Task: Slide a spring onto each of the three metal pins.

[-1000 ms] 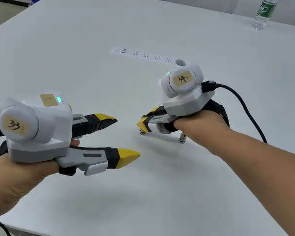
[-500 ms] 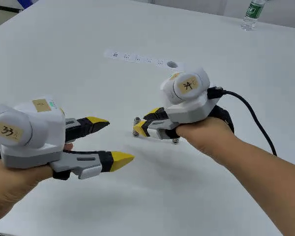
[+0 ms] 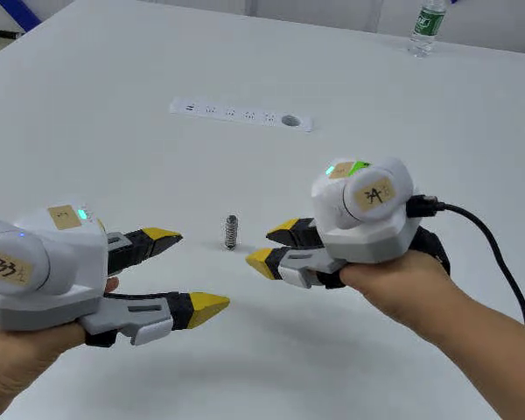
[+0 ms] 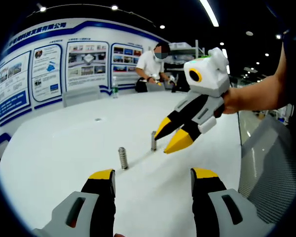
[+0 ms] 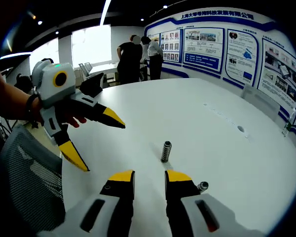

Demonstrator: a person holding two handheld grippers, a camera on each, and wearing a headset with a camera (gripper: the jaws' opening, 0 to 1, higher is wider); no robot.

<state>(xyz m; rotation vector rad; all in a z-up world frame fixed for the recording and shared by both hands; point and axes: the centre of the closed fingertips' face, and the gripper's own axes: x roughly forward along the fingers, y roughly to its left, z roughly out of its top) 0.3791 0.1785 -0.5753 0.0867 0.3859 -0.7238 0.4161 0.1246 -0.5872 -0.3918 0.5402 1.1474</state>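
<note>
The fingers [image 3: 208,304] of the left gripper [image 3: 185,269] stood wide apart and held nothing. Those of the right gripper [image 3: 273,245] were parted by a narrower gap and were also empty. The two grippers faced each other low over the white worktop [image 3: 87,131], their yellow tips well apart. Between them stood a pin with a spring [image 3: 231,231] coiled round it. It was upright on the worktop, its long axis vertical and its top end pointing up. It touched neither gripper and sat nearer the right gripper's tips than the left's. In the right gripper view this pin [image 5: 166,150] rose straight ahead of the gap between the fingers, clear of the tips. In the left gripper view it [image 4: 122,158] stood ahead of the left-hand finger rather than in the middle of the opening. A second pin [image 4: 153,140], also upright, stood farther off, just beside the right gripper's tips. In the right gripper view its coiled top [image 5: 202,186] showed close against the outer side of one finger, though contact could not be told. A power strip [image 3: 241,114] lay flat across the worktop beyond the pins. A bottle [image 3: 427,17] stood near the far edge. A black cable [image 3: 494,254] trailed from the right gripper.
</note>
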